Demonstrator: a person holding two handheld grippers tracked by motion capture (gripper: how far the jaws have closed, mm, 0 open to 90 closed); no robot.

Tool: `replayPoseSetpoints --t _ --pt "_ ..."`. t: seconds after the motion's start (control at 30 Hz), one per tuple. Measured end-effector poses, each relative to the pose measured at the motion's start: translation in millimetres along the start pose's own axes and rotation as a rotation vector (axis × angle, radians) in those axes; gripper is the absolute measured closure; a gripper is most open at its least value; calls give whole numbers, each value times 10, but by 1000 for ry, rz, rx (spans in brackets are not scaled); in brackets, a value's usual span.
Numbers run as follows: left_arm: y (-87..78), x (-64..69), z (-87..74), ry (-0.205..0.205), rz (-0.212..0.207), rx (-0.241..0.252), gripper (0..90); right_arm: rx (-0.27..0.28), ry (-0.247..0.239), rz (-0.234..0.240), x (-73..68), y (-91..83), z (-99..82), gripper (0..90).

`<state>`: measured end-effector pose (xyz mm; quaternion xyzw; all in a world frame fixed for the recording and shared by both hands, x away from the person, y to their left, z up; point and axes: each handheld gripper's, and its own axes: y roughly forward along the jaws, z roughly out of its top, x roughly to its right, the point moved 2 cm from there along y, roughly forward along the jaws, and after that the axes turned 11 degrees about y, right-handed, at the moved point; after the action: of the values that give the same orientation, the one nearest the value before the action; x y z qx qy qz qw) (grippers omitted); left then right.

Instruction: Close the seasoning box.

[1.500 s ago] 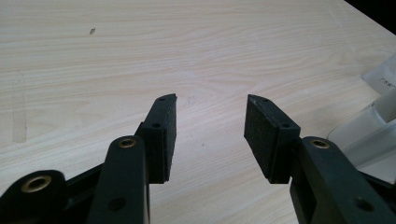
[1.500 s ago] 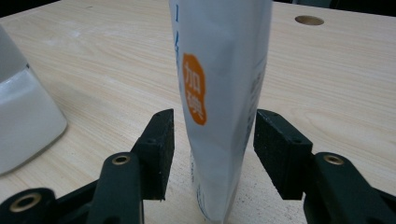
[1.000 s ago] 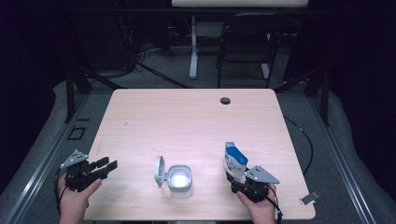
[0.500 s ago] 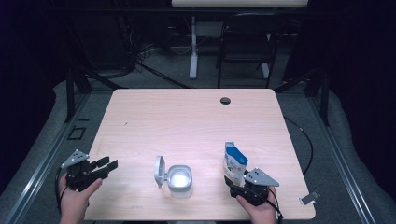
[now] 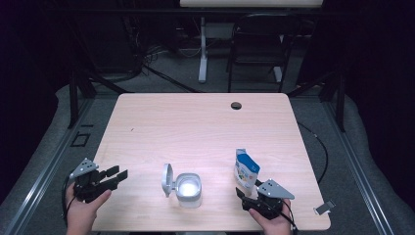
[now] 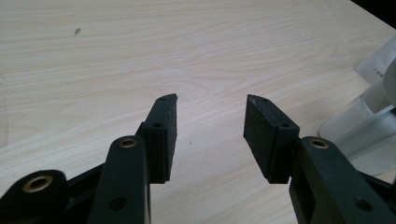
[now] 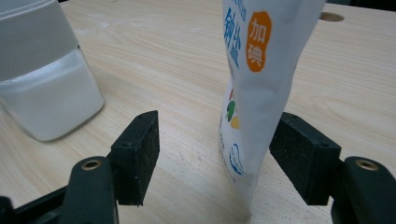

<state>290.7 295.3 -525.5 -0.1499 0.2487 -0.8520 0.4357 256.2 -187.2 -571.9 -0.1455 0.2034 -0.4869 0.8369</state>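
A white and blue salt bag stands upright on the wooden table, near its front right. My right gripper sits just in front of it, open. In the right gripper view the bag stands between the spread jaws of my right gripper, close to the right pad. A white container with its flip lid raised stands at the front centre and holds white powder. My left gripper is open at the front left corner, with nothing between its jaws.
A dark cable hole lies near the table's far edge. The container's edge shows at the right of the left gripper view. A chair and stand legs are behind the table. A small grey clip lies right of the table.
My right gripper has slid slightly toward the table's front edge while the bag stays standing. The left gripper has barely shifted.
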Motion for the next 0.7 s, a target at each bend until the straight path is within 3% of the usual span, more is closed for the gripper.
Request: replayPoseSetpoints --t 0.2,0.33,0.47,0.7 --pt "40 100 16 28 -27 -17 620 3 8 3 11 -5 -15 332" --pt "59 202 37 59 -46 -30 717 -6 9 4 9 -9 -36 332" --pt "74 281 60 88 -76 -37 869 -5 11 1 17 -32 -45 332" --pt "86 421 114 116 -128 -29 900 -14 4 -5 11 -57 -47 333"
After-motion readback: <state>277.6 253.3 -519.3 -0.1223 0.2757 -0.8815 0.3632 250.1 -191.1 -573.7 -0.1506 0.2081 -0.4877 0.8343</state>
